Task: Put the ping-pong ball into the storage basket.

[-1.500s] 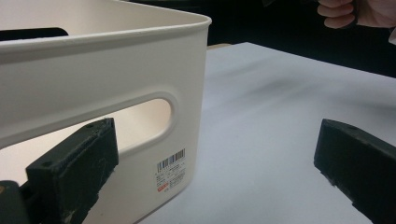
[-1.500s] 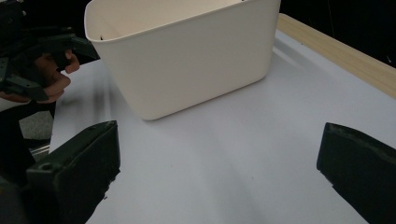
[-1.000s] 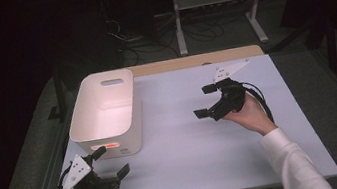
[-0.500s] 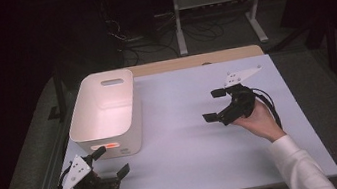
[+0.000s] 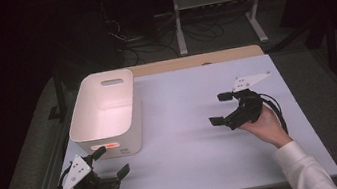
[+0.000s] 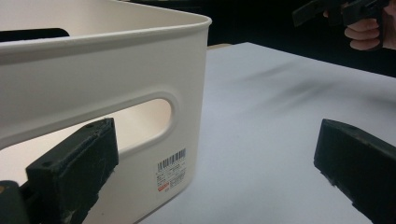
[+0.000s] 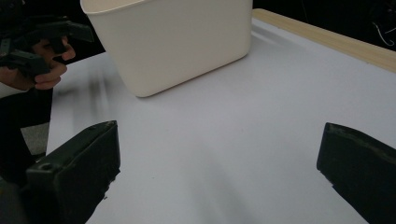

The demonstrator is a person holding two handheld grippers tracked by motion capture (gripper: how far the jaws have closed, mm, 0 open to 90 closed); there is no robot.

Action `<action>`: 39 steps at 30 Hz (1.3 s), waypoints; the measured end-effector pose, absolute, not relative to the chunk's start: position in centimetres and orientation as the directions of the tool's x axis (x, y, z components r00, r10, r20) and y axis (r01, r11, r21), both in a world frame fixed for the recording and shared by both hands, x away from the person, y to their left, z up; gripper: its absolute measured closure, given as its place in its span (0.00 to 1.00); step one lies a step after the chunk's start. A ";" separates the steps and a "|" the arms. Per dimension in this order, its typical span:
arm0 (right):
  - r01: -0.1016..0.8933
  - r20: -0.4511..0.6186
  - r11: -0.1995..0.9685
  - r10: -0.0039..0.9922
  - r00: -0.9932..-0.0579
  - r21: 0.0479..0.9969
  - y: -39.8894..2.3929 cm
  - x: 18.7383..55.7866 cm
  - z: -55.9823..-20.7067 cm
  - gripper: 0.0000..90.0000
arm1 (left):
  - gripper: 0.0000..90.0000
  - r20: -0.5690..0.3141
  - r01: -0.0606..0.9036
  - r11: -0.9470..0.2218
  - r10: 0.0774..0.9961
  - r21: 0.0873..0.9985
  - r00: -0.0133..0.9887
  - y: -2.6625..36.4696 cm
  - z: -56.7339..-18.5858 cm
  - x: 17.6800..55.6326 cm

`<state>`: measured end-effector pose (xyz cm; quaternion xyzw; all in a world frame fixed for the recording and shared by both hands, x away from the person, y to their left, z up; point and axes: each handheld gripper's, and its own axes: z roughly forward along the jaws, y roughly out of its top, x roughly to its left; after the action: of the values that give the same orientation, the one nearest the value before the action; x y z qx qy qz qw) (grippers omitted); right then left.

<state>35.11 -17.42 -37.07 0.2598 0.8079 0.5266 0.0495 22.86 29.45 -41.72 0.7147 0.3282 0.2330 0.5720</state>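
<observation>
A white plastic bin [image 5: 108, 108] with handle cut-outs stands on the left part of the white table [image 5: 186, 122]; its inside looks empty. My left gripper [image 5: 112, 162] is open at the table's front left corner, just in front of the bin's near wall [image 6: 116, 116], which bears a barcode label [image 6: 171, 170]. My right gripper [image 5: 223, 108] hovers open over the right half of the table, held by a hand in a white sleeve, jaws pointing left toward the bin [image 7: 177, 42]. Nothing sits between either pair of jaws.
A wooden strip [image 5: 197, 61] runs along the table's far edge. Beyond it, a white metal rack [image 5: 216, 1] and cables lie on the dark floor. The wide white surface lies between the bin and my right gripper.
My right gripper has drifted to the right and toward the near side of the table, staying open. The left gripper and the bin have not moved.
</observation>
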 end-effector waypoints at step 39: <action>0.367 0.195 0.222 0.550 -0.812 0.904 -22.2 31.8 -40.3 0.00 | 0.00 -0.051 0.204 -0.120 0.734 0.972 0.677 29.4 -41.7 22.7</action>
<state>31.82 -22.20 -40.33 0.2949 0.7770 0.5498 0.0835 22.73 29.41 -41.69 0.7122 0.3291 0.2301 0.5757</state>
